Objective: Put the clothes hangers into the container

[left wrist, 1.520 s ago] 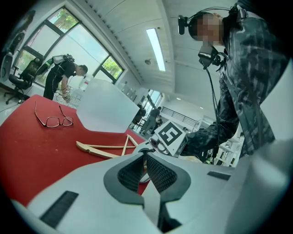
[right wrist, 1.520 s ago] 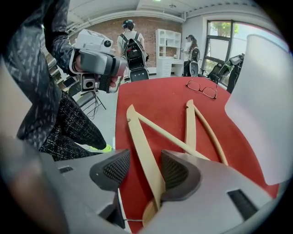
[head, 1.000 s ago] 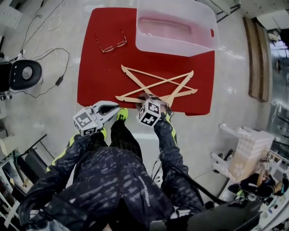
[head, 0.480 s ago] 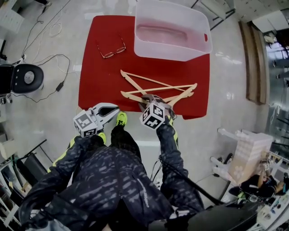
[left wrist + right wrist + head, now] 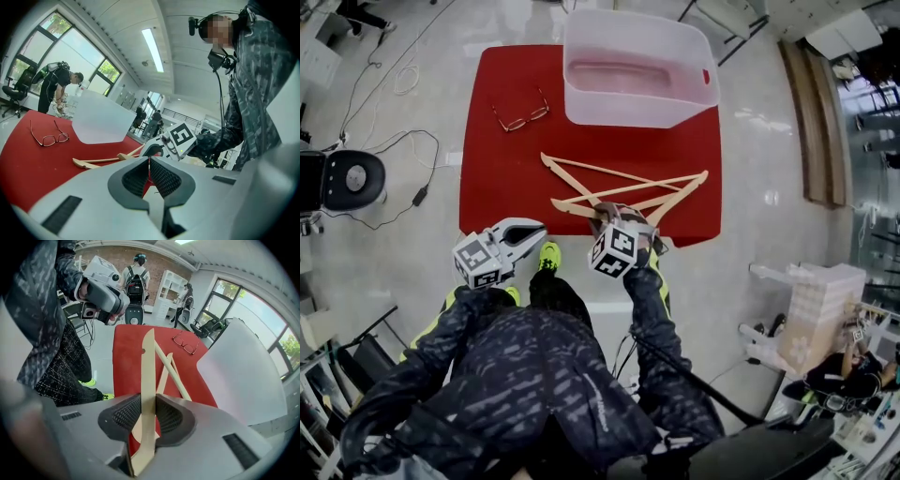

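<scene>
Two wooden hangers point(image 5: 623, 185) lie crossed on the red table point(image 5: 502, 178), in front of the translucent container point(image 5: 581, 98). My right gripper point(image 5: 615, 216) is at the table's near edge and points steeply down. It is shut on the near end of one hanger point(image 5: 148, 373), whose flat arm stands between the pads. Its jaws have just been closing on that hanger. The second hanger point(image 5: 176, 376) lies across beyond it. My left gripper point(image 5: 538, 229) hovers off the table's near edge, left of the right one. It is shut, with nothing between its pads point(image 5: 159, 176).
A pair of glasses point(image 5: 521, 116) lies on the table's far left, beside the container. A black chair point(image 5: 347, 178) and cables stand on the floor to the left. People work in the background near the windows.
The right gripper has risen a little at the table's near edge with the hanger's end in its jaws. The crossed hangers have shifted slightly. The left gripper stays about where it was.
</scene>
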